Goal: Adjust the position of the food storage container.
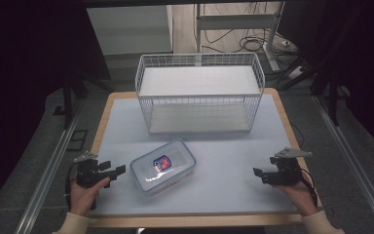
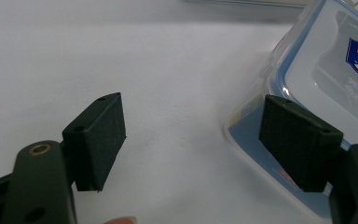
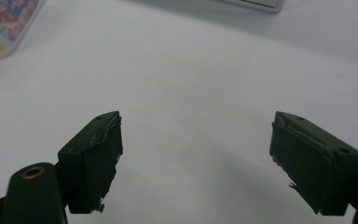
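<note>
A clear plastic food container with a blue-edged lid and a label lies on the white mat at the front centre. Just left of it, my left gripper is open, its jaws pointing toward the container. In the left gripper view the container sits at the right, its near corner close behind the right jaw, and nothing lies between the jaws of the gripper. My right gripper rests at the front right, well clear of the container, and stands open over bare mat. A corner of the container shows at top left there.
A white wire basket with a shelf stands at the back centre of the mat. The wooden table edge runs along the front. Cables and a metal frame lie on the floor beyond the table.
</note>
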Action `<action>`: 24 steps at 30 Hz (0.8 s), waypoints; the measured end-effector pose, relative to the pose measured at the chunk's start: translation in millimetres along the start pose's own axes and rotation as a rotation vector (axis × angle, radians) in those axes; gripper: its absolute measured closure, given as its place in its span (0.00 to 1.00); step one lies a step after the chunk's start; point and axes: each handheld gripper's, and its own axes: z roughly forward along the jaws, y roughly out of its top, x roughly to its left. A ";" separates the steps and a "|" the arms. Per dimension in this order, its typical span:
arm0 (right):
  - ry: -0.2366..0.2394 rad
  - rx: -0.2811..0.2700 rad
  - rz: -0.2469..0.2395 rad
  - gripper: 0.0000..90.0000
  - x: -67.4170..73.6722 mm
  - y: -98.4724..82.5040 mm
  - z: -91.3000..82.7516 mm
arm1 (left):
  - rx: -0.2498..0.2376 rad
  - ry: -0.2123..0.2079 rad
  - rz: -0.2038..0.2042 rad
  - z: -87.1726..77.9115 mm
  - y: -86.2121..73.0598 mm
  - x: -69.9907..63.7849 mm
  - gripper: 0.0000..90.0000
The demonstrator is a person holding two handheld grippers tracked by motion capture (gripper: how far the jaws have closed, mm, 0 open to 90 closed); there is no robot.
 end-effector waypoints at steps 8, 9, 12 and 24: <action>-0.003 0.011 -0.004 0.20 -0.9 2.4 4.3 | -0.017 -0.004 -0.004 -8.0 -1.5 -0.3 0.26; -0.007 0.004 -0.013 0.20 -0.5 4.5 3.3 | -0.025 -0.009 0.004 -11.9 -0.8 -3.0 0.27; -0.017 -0.006 -0.012 0.20 -0.2 5.4 1.3 | -0.042 -0.029 0.005 -19.7 1.8 -7.9 0.30; -0.011 -0.013 -0.012 0.20 -2.7 1.9 0.9 | -0.034 -0.118 0.121 -30.7 18.1 -50.3 0.87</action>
